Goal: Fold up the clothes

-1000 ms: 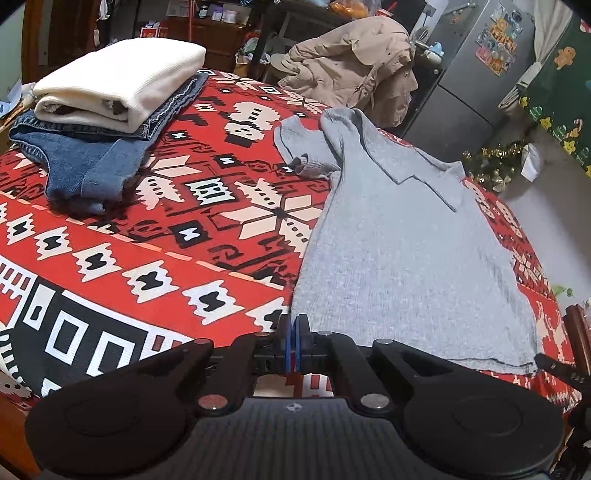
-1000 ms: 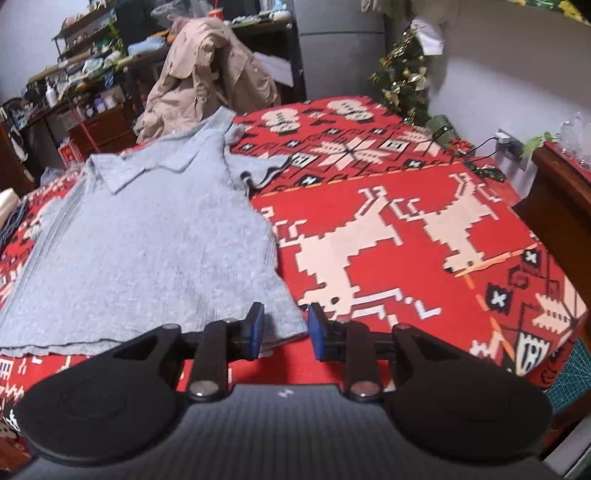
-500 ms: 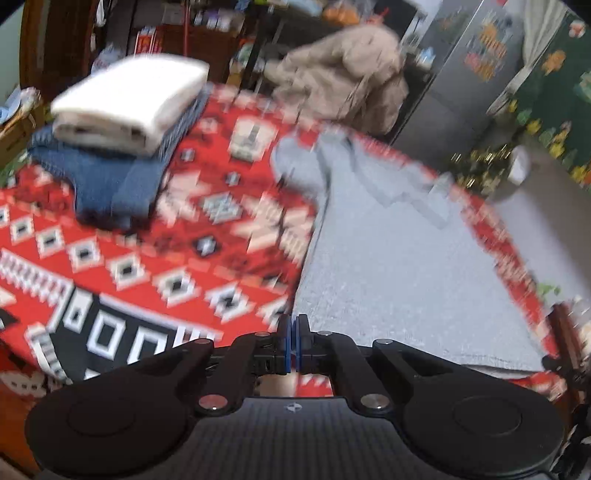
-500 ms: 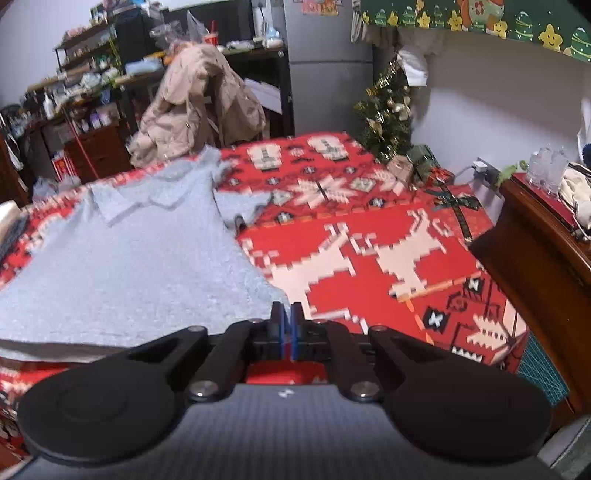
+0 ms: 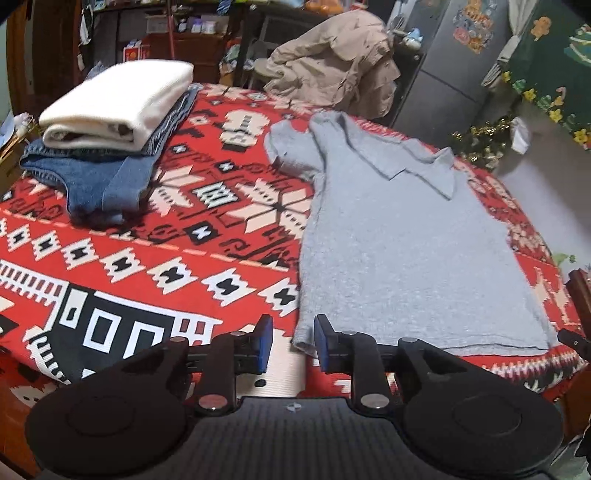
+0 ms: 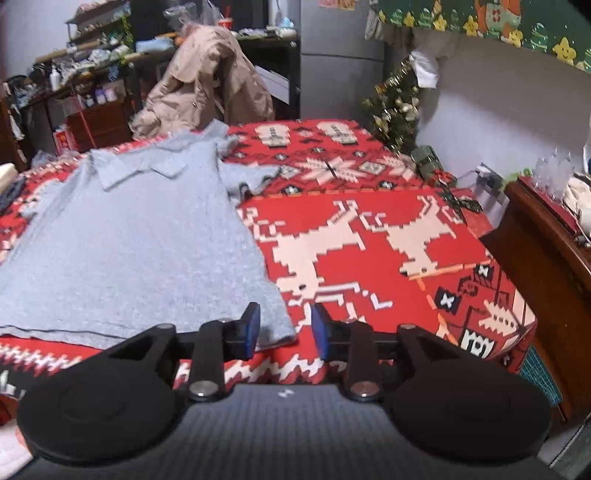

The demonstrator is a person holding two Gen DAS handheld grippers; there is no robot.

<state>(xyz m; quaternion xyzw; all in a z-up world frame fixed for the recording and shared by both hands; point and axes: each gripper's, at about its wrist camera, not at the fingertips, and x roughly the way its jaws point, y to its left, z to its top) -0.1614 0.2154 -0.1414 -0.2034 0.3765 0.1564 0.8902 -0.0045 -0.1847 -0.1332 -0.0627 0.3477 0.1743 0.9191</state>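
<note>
No lettering, brand, label or number can be read in either view. Stickers on the fridge (image 5: 474, 26) and small packages on the shelves (image 6: 88, 94) are too blurred and too small to make out, and the red blanket (image 6: 369, 236) carries only patterns of deer and snowflakes, no words.

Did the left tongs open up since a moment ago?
Yes. The left tongs were shut before; now the blue pads stand apart, either side of the grey shirt hem corner on the red blanket.
</note>
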